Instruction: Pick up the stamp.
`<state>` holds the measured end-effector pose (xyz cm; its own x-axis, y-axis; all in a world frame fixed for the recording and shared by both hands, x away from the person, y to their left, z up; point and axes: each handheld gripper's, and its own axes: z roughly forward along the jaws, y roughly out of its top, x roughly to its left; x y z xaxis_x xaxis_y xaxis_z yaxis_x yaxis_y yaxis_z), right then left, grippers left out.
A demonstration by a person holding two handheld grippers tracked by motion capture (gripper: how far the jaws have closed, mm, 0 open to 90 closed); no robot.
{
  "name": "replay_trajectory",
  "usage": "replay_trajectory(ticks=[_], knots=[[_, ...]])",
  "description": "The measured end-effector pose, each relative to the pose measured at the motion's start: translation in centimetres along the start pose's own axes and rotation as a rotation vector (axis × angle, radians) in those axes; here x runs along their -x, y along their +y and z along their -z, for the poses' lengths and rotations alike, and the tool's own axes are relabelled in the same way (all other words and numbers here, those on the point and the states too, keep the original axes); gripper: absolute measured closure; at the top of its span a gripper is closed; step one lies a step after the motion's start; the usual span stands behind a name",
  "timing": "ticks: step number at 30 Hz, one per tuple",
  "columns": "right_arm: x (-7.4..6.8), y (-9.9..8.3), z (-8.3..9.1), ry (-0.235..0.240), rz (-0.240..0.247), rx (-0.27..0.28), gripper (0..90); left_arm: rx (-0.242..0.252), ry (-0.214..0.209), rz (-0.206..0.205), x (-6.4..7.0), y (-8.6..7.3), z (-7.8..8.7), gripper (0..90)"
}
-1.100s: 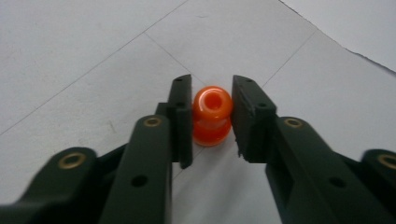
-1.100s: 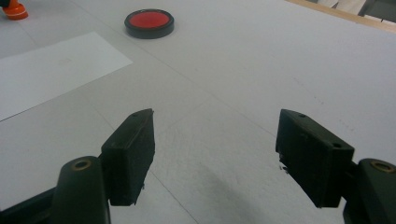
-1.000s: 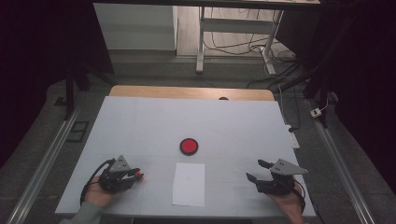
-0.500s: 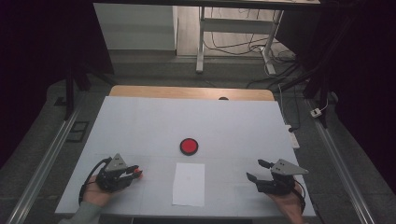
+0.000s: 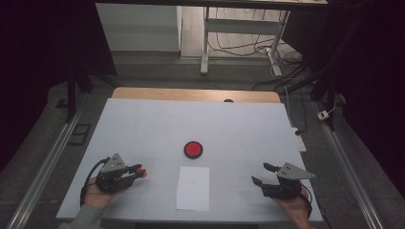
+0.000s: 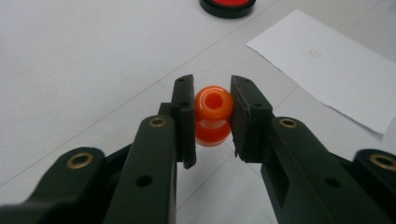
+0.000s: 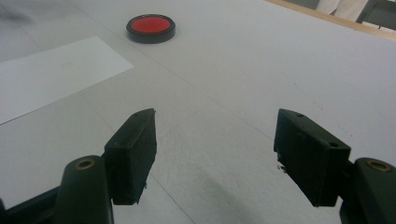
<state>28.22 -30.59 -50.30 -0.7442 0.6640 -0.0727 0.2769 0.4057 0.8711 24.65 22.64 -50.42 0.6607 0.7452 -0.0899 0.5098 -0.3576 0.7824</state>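
At the near left of the white table (image 5: 143, 124), the left gripper (image 5: 139, 171) pinched an orange bead (image 6: 213, 112) between its jaws; a round hole showed in the bead's upper lobe. The right gripper (image 5: 261, 174) sat at the near right with its jaws spread wide over bare tabletop. Between the two lay a white sheet of paper (image 5: 193, 188), and just beyond it stood a shallow black dish (image 5: 193, 150) whose inside showed solid red.
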Motion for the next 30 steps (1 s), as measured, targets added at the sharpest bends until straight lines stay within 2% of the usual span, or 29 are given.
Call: replay_trajectory(ticks=[7,12,30], knots=[[0.0,0.0,0.0,0.000,0.002,0.001,29.7,0.044,-0.018,0.018,0.0,0.7,0.2,72.2],[-0.1,0.0,0.0,-0.005,0.005,0.001,29.8,0.070,-0.027,0.013,0.2,1.4,0.4,72.2],[-0.1,0.0,-0.1,-0.003,0.006,0.003,30.2,0.105,-0.054,-0.005,0.9,3.1,0.1,72.2]])
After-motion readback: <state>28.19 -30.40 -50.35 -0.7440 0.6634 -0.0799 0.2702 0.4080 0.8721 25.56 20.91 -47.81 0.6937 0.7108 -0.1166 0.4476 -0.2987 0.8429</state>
